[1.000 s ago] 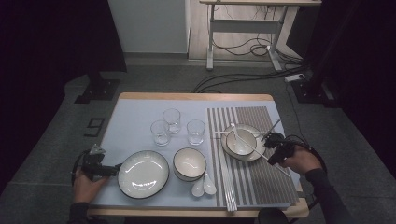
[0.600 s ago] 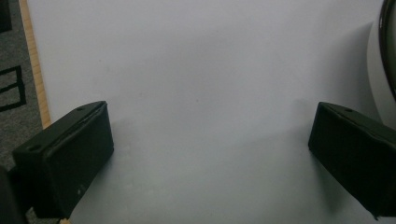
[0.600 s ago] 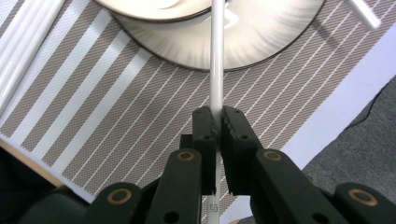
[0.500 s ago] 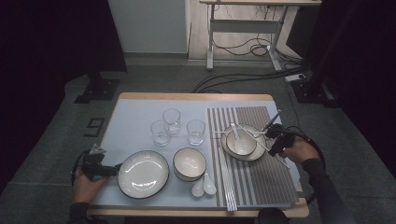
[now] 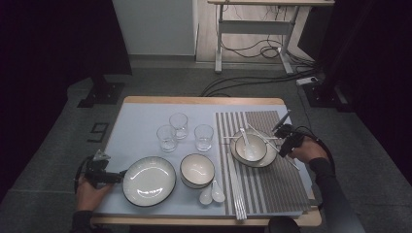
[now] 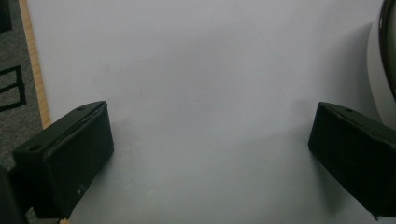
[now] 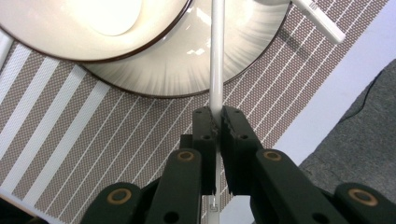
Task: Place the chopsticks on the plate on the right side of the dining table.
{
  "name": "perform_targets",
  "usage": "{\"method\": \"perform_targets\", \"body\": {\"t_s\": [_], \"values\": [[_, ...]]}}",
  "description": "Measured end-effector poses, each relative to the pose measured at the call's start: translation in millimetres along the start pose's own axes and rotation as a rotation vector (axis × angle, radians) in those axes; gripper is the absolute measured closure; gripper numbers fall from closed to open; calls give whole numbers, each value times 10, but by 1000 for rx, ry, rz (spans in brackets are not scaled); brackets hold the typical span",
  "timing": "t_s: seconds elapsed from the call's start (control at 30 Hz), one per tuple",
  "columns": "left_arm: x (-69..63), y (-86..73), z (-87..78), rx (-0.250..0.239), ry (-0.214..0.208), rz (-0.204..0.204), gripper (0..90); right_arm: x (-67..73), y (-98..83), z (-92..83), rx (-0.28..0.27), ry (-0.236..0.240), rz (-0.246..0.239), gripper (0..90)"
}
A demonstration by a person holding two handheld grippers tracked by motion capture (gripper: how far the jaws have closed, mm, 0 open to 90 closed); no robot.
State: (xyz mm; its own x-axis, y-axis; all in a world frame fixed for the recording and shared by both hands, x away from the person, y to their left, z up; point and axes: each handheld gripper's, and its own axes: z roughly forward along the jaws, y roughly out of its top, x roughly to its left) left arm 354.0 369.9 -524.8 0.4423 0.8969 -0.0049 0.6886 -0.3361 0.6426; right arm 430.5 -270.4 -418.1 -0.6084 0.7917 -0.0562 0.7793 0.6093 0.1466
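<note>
My right gripper (image 5: 283, 131) (image 7: 218, 122) is shut on a white chopstick (image 7: 217, 56) (image 5: 270, 144). The stick slants over the rim of a dark-rimmed plate (image 5: 266, 162) (image 7: 205, 70) on the striped placemat (image 5: 272, 194) (image 7: 70, 140). A bowl (image 5: 251, 148) (image 7: 70, 28) with a white spoon (image 5: 244, 137) in it sits on that plate. A second chopstick (image 7: 322, 23) (image 5: 231, 138) lies across the dishes. My left gripper (image 5: 116, 175) (image 6: 210, 154) rests open on the pale table mat, jaws wide with nothing between them, beside the large plate (image 5: 148, 180) (image 6: 387, 46).
Three glasses (image 5: 179, 125) stand at the middle back. An empty bowl (image 5: 197, 170) and two white spoons (image 5: 211, 194) lie in front of them. A long pale stick (image 5: 235, 194) runs along the placemat's left side. The wooden table edge (image 6: 33, 70) is left of my left gripper.
My right gripper has carried the chopstick away from the person, toward the placemat's far right. The left gripper has stayed where it was.
</note>
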Motion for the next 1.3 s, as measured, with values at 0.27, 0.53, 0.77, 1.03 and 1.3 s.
{"method": "perform_targets", "body": {"t_s": [0.27, 0.53, 0.77, 1.03, 1.3], "values": [[0, 0, 0, 0, 0, 0, 0, -51, 84, 121, 1, -2, 18, 844], [0, 0, 0, 0, 0, 1, 0, -35, 172, 218, -4, -5, 12, 843], [0, 0, 0, 0, 0, 1, 0, -1, 249, 286, -12, 0, -4, 843], [0, 0, -1, 1, 0, 1, 0, 29, 306, 338, -20, 7, -18, 842], [1, 0, -1, 1, 0, 2, 0, 34, 331, 377, -30, 16, -19, 841]]}}
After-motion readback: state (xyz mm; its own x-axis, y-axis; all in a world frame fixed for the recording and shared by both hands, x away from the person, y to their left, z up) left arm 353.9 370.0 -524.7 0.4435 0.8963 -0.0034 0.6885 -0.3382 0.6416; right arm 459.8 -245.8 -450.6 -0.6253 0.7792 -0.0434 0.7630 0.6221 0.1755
